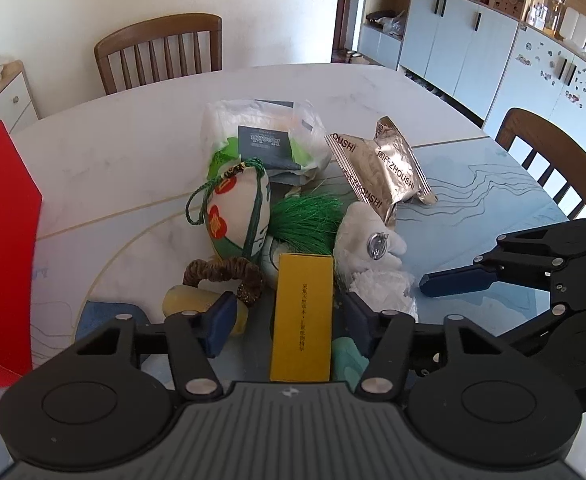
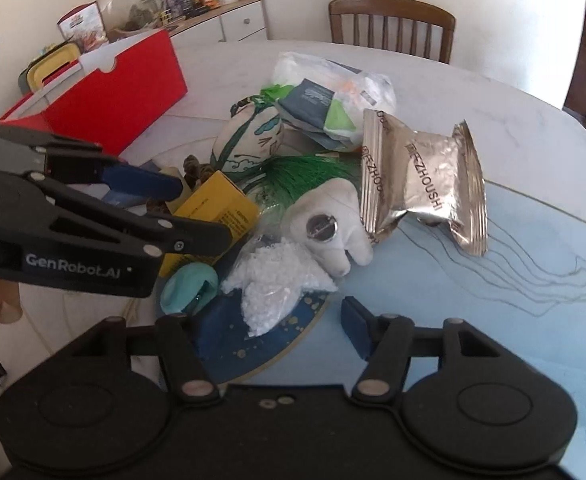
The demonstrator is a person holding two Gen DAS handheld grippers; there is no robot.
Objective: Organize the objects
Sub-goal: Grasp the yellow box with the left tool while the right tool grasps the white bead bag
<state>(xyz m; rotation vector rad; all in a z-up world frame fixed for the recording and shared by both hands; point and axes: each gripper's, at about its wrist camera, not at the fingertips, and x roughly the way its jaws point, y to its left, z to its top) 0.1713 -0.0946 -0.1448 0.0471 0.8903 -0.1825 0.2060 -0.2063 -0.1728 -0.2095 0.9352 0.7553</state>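
A pile of objects lies on the table. A yellow box (image 1: 301, 316) (image 2: 213, 216) lies between the open fingers of my left gripper (image 1: 289, 322), not clamped. Around it lie a brown hair tie (image 1: 225, 274), a white plush toy with a metal badge (image 1: 369, 240) (image 2: 329, 228), a bag of white pellets (image 2: 277, 288), a teal object (image 2: 189, 286), a green-tasselled sachet (image 1: 241, 216) (image 2: 253, 136), silver snack packets (image 1: 385, 168) (image 2: 421, 176) and a plastic bag of items (image 1: 265, 136) (image 2: 333, 96). My right gripper (image 2: 277, 326) is open over the pellets and a dark blue plate (image 2: 253, 344).
A red open box (image 2: 113, 92) (image 1: 1, 240) stands at the table's left. Wooden chairs (image 1: 161, 52) (image 1: 549, 152) stand around the round marble table (image 1: 133, 152). A sideboard with clutter (image 2: 213, 16) is behind; cabinets (image 1: 473, 40) line the right wall.
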